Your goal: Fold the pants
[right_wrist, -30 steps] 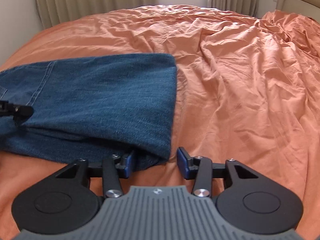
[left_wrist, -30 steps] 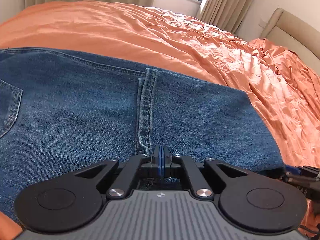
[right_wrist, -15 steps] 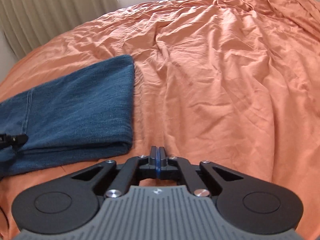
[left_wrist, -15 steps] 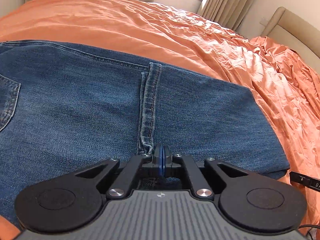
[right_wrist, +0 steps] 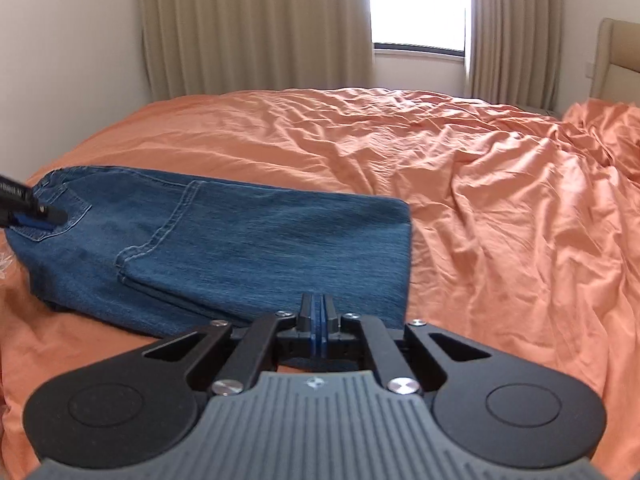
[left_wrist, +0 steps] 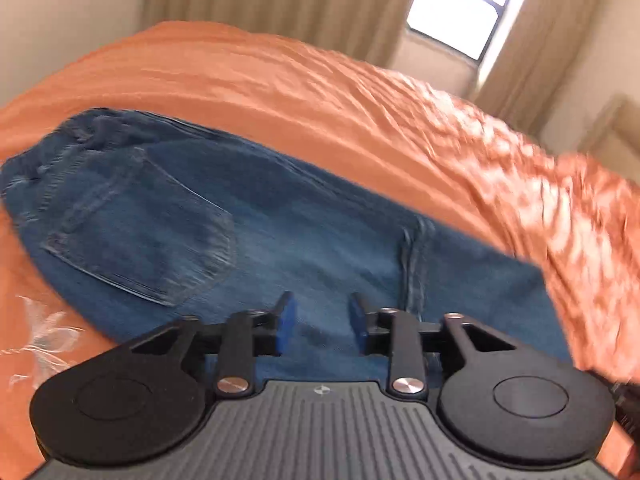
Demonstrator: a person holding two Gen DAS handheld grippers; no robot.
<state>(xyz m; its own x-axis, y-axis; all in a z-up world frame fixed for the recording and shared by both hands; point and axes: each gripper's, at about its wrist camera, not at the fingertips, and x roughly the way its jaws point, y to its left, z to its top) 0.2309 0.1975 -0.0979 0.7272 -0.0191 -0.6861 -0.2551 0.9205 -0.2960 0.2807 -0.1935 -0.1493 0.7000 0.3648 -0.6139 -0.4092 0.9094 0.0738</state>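
The blue jeans (left_wrist: pixel 280 232) lie folded on the orange bed, waistband and back pocket (left_wrist: pixel 152 232) to the left. My left gripper (left_wrist: pixel 320 320) hovers above the denim near the leg seam. Its jaws are opening and nothing sits between the blue pads. In the right wrist view the jeans (right_wrist: pixel 248 248) stretch from the left edge to a folded end at centre. My right gripper (right_wrist: pixel 318 320) is shut with nothing in it, just short of the jeans' near edge. The left gripper's tip (right_wrist: pixel 48 215) shows at the far left over the pocket area.
A wrinkled orange sheet (right_wrist: pixel 460 208) covers the bed, bunched higher at the right (right_wrist: pixel 600 128). Beige curtains (right_wrist: pixel 256 24) and a window (right_wrist: pixel 416 4) stand behind. A padded headboard (right_wrist: pixel 620 60) is at the far right. A white pattern (left_wrist: pixel 44 332) marks the sheet by the waistband.
The left gripper, shut on the jeans' seam before, has opened and drawn back and up, bringing pocket and waistband into view. The right gripper closed empty and lifted away from the folded corner.
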